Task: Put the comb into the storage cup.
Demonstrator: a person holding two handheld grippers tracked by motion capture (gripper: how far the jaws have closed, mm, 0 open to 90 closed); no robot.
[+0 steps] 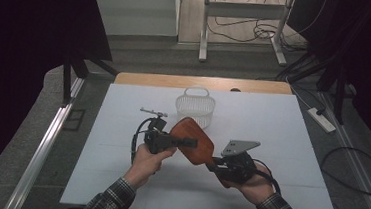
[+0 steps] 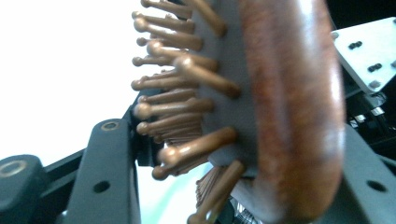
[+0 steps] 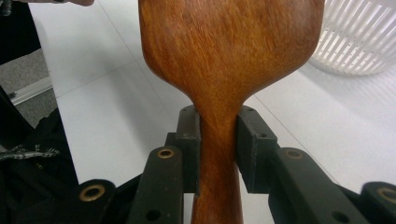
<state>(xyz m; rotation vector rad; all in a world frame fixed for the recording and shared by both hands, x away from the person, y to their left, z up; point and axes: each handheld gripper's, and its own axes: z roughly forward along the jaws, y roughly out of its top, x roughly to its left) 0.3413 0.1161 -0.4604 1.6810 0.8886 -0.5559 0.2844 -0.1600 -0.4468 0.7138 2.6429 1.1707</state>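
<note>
Handover of a reddish-brown wooden paddle hairbrush (image 1: 193, 139) above the white desk (image 1: 272, 121).
Right gripper (image 3: 217, 140) clamps the handle; left gripper (image 1: 183, 142) has its fingers (image 2: 105, 172) closed across the brush head, bristles to back. Likely next: right lets go so left can carry it to the white slatted basket (image 1: 195, 107).

A white table top (image 1: 281, 142) carries a white slatted basket (image 1: 195, 107) near its far edge.
</note>
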